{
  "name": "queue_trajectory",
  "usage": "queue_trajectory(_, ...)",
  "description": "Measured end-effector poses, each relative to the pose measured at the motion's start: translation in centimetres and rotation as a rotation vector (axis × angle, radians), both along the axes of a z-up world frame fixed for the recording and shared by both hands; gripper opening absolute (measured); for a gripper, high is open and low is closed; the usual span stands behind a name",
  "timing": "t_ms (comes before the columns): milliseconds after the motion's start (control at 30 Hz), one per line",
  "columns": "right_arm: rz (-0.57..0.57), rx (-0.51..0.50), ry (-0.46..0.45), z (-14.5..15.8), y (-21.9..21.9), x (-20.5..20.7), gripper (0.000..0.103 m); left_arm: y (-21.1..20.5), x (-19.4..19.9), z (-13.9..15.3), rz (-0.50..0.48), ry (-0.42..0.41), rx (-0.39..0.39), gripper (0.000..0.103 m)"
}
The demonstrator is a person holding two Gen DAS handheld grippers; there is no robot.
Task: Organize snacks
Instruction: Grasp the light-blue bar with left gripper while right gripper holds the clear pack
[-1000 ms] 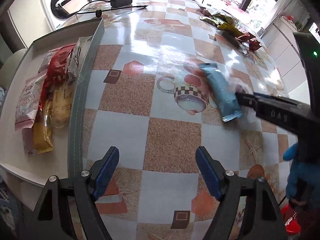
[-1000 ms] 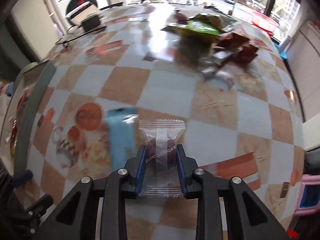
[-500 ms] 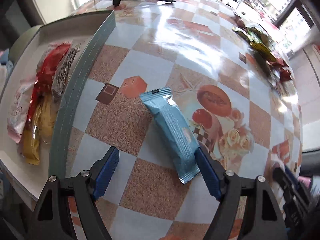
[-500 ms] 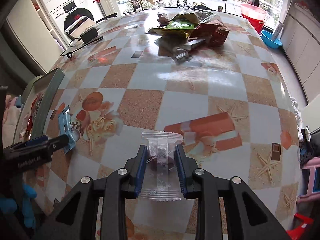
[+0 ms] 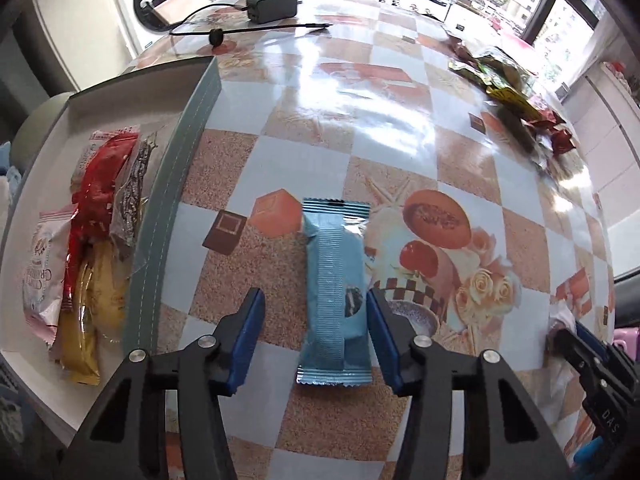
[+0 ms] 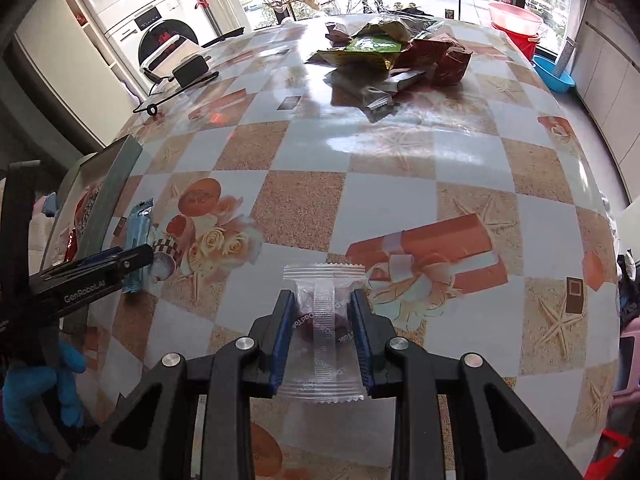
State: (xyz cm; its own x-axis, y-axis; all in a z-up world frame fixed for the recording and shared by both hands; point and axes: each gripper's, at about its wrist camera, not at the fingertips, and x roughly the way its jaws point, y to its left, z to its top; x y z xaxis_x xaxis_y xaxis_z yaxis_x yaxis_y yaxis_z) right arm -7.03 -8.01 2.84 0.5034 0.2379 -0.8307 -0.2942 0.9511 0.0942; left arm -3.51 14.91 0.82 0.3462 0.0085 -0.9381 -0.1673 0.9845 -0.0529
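A light blue snack packet [image 5: 334, 300] lies flat on the patterned tablecloth, lengthwise between the fingers of my left gripper [image 5: 314, 336]. The jaws are closing: the right pad [image 5: 380, 336] is at the packet's edge, while the left pad [image 5: 248, 336] stands clear of it. My right gripper [image 6: 324, 316] is shut on a clear wrapped sweet [image 6: 324, 280], held above the table. From the right wrist view the left gripper [image 6: 136, 258] and blue packet [image 6: 138, 232] show at far left.
A white tray with a grey-green wall [image 5: 172, 200] holds several packets, among them a red one [image 5: 100, 184] and a yellow one [image 5: 92, 300]. A loose pile of snacks [image 6: 384, 52] lies at the far side. A charger with its cable [image 5: 272, 6] sits at the back. A blue-gloved hand [image 6: 36, 400] shows.
The left gripper came over the blue packet and lined up with it, and its jaws narrowed. The right gripper drew away from that packet to the right, still gripping the clear sweet.
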Motion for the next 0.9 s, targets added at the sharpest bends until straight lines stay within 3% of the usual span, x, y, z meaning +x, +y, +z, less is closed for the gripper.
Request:
queue_trajectory(33, -0.001, 0.002, 0.002, -0.1, 0.1, 0.1, 0.030, 0.1, 0.3, -0.1, 0.021, 0.012, 0.007, 0.079)
queue_trajectory(133, 0.007, -0.003, -0.002, -0.1, 0.5, 0.0, 0.030, -0.9, 1.0, -0.8, 0.025, 0.017, 0.037, 0.091)
queue_trajectory(400, 0.031, -0.109, -0.008, -0.6, 1.1, -0.2, 0.031, -1.7, 0.4, -0.9, -0.051, -0.003, 0.040, 0.090)
queue_trajectory(467, 0.024, -0.132, -0.012, -0.7, 1.2, -0.2, 0.059, -1.8, 0.4, -0.9, -0.046, -0.014, 0.043, 0.092)
queue_trajectory(500, 0.021, -0.139, -0.024, -0.8, 1.1, -0.2, 0.084, -2.0, 0.3, -0.9, -0.047, -0.019, 0.047, 0.093)
queue_trajectory(533, 0.019, -0.142, -0.035, -0.8, 1.1, -0.4, 0.085, -2.0, 0.3, -1.0, -0.049, -0.022, 0.046, 0.099)
queue_trajectory(567, 0.020, -0.145, -0.035, -0.8, 1.1, -0.4, 0.085, -2.2, 0.3, -1.2, -0.051, -0.011, 0.041, 0.103)
queue_trajectory(767, 0.022, -0.170, -0.021, -1.7, 1.4, -0.1, 0.083, -2.7, 0.2, -1.2, -0.082, -0.051, 0.049, 0.102)
queue_trajectory(800, 0.024, -0.204, -0.033, -1.7, 1.6, -0.3, 0.076, -2.7, 0.1, -1.1, -0.090, -0.045, 0.046, 0.101)
queue_trajectory(867, 0.053, -0.206, -0.046, -1.4, 2.0, -0.7, 0.033, -3.0, -0.1, -0.7, -0.118, -0.050, 0.045, 0.090)
queue_trajectory(900, 0.058, -0.200, -0.037, -1.3, 2.0, -0.7, 0.031, -3.3, -0.3, -0.4, -0.140, -0.057, 0.044, 0.077)
